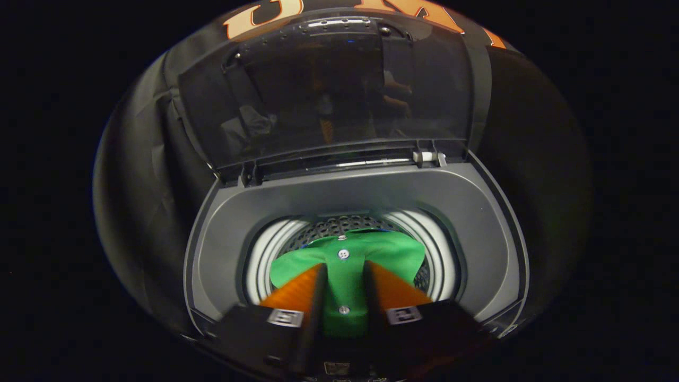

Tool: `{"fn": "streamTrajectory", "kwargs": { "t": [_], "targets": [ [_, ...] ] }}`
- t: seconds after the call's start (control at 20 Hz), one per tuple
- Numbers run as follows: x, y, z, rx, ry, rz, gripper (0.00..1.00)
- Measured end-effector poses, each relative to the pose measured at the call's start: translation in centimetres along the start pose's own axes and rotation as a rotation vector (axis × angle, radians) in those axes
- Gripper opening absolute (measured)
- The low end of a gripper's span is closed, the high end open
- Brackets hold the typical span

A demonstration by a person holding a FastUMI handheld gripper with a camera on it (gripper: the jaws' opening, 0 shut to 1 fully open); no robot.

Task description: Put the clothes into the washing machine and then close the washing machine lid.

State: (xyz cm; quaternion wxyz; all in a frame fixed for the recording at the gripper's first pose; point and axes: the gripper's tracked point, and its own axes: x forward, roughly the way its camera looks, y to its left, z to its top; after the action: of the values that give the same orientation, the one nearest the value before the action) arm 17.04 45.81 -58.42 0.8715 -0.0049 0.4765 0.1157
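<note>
The washing machine (360, 207) stood open before the booth's dark cloth wall (138, 175), its grey top deck sloping in to a round drum mouth ringed in white (262, 254). On the left, the deck's wall curved round toward the near rim. At the middle, the gripper (345, 276) hung over the drum mouth with its two fingers narrowed onto a green garment (345, 265), a buttoned strip of the cloth pinched between them. The rest of the garment spread left and right just beyond the fingertips, over the perforated drum (339, 227). Farther back, the tinted lid (329, 90) stood raised upright on its hinges. At the right of the hinge line sat a small pale latch piece (428, 157).
</note>
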Motion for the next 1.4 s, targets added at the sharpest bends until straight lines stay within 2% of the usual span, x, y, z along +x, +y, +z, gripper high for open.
{"fn": "streamTrajectory", "kwargs": {
  "t": [0.2,0.5,0.75,0.95,1.15,1.4],
  "targets": [
    [-1.1,-0.2,0.7,-0.021,-0.032,-0.006,0.99],
    [-3.3,-0.1,1.5,-0.003,-0.080,0.000,0.99],
    [-6.7,0.7,3.7,0.003,-0.176,0.018,0.99],
    [-10.5,1.7,7.1,0.018,-0.279,0.049,0.98],
    [-14.8,2.1,10.4,-0.026,-0.374,0.048,0.98],
    [-19.8,2.7,17.0,-0.058,-0.509,0.079,0.98]
  ]
}}
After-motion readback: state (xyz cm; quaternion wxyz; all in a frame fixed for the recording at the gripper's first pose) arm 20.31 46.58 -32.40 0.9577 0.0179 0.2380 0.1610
